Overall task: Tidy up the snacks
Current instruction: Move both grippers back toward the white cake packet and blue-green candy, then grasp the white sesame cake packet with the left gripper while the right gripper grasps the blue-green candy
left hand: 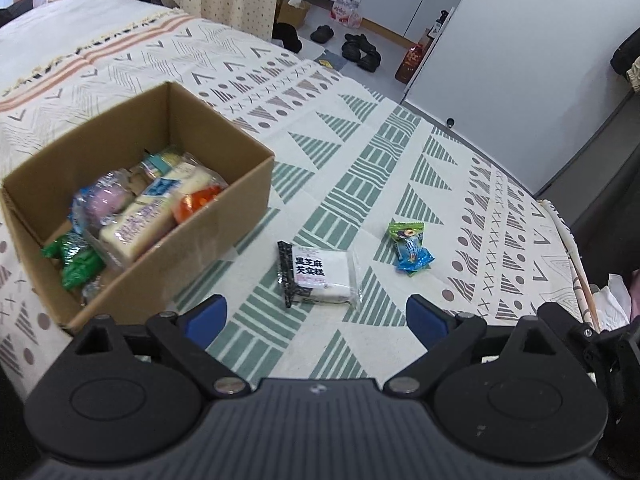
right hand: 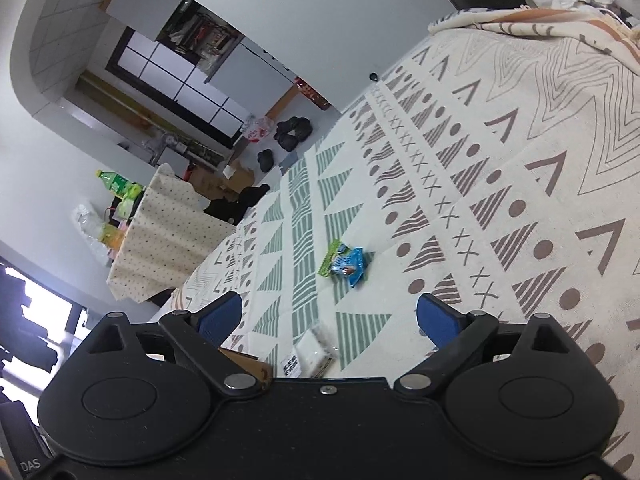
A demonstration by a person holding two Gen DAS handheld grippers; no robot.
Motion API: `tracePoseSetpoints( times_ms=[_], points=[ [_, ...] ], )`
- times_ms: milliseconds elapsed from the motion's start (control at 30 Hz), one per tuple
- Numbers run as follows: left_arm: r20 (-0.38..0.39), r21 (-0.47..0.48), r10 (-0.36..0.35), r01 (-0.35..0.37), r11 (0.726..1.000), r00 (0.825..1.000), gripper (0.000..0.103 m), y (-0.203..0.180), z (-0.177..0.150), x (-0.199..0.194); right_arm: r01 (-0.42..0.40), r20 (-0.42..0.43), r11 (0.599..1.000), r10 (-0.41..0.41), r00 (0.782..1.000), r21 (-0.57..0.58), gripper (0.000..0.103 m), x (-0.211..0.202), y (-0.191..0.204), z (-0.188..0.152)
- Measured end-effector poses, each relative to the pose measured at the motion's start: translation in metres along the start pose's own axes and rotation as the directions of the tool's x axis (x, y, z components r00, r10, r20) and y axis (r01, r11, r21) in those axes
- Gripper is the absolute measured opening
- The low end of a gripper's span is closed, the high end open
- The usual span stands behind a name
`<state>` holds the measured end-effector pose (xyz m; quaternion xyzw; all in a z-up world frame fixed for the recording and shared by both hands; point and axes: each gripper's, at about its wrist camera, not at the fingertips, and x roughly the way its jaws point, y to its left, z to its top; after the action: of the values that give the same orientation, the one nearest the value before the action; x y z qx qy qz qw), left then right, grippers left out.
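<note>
Left-wrist view looks down on a patterned bedspread where the snacks wait. A white cake packet with black lettering lies flat on the cloth, just to the right of the cardboard box and apart from it. Farther from the box, beyond the white packet, sit two small sweets packets, one green and one blue, touching each other. The box itself stands open and already holds a heap of wrapped snacks: pale bars, something orange, a pink-and-blue pack and a green one at the near end.

The left gripper hangs over the cloth with its blue pads spread wide, nothing between them, the white packet just ahead of it. The right gripper is also spread wide and empty; in its own tilted view the green and blue sweets lie ahead of it, while the white packet and a corner of the box peek out beside its body.

Past the far edge of the bed from the box, dark shoes lie on the floor.
</note>
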<state>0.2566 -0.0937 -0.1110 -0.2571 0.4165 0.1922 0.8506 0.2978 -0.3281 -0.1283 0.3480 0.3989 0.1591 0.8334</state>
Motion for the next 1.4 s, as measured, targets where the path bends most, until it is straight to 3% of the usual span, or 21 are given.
tracePoseSetpoints(
  times_ms=[600,833,900,967,1067,1400],
  points=[
    [-0.102,-0.016,-0.011,0.009,1.000,0.995,0.096,-0.007,0.009,0.092,0.082,-0.055,0.997,-0.082,0.995,-0.016,0.094,0.054,-0.014,0.010],
    [-0.134,-0.030,-0.022,0.018,0.999,0.991,0.093,-0.003,0.011,0.122,0.089,-0.065,0.995,-0.092,0.994,-0.051,0.089,0.079,-0.011,0.013],
    [-0.114,-0.028,-0.016,0.013,1.000,0.993,0.089,-0.002,0.010,0.123,0.089,-0.068,0.994,-0.093,0.993,-0.058,0.086,0.086,-0.010,0.014],
    [-0.095,-0.017,0.008,-0.010,1.000,0.995,0.068,-0.003,0.009,0.124,0.082,-0.069,0.995,-0.087,0.994,-0.064,0.084,0.093,-0.009,0.011],
    [-0.087,-0.027,-0.017,0.014,1.000,0.996,0.055,0.000,0.015,0.126,0.085,-0.086,0.992,-0.093,0.992,-0.094,0.078,0.106,-0.005,0.007],
    [-0.074,-0.101,-0.076,0.069,0.992,0.994,0.052,0.010,0.026,0.130,0.109,-0.098,0.988,-0.120,0.988,-0.112,0.073,0.138,-0.004,0.008]
  ],
)
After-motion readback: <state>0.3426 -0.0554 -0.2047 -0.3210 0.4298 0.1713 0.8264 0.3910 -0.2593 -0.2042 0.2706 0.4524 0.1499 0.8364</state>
